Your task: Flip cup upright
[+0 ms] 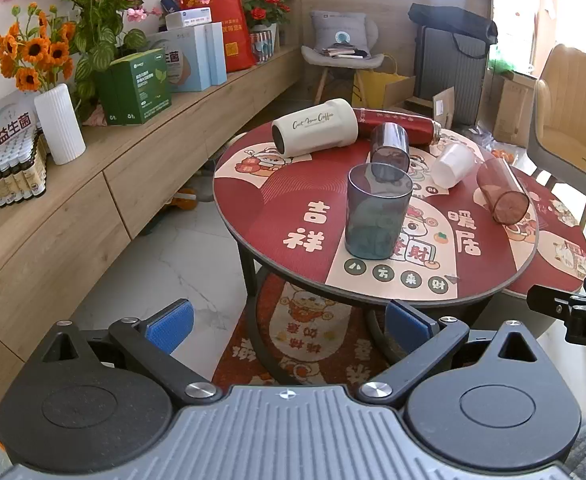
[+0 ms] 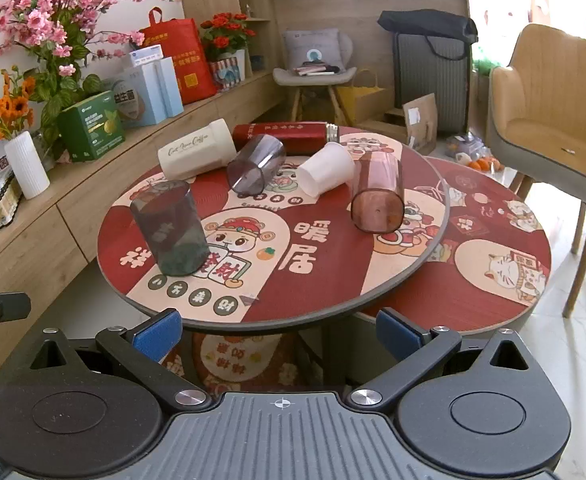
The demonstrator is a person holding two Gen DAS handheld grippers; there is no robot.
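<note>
A blue-grey see-through cup (image 1: 377,212) stands upright on the round red table (image 1: 277,208); it also shows in the right wrist view (image 2: 169,227). Lying on their sides are a smoky purple cup (image 1: 389,146) (image 2: 256,170), a white cup (image 1: 451,165) (image 2: 325,174), a reddish see-through cup (image 1: 503,191) (image 2: 377,197), a cream tumbler (image 1: 315,127) (image 2: 197,154) and a red flask (image 1: 405,120) (image 2: 281,136). My left gripper (image 1: 289,320) is open and empty, short of the table's near edge. My right gripper (image 2: 279,332) is open and empty, also short of the edge.
A lower round red table (image 2: 501,248) sits to the right. A tan chair (image 2: 549,120) stands behind it. A long wooden sideboard (image 1: 93,184) on the left carries boxes, flowers and a white vase (image 1: 59,124). The right gripper's body (image 1: 573,312) shows at the left wrist view's right edge.
</note>
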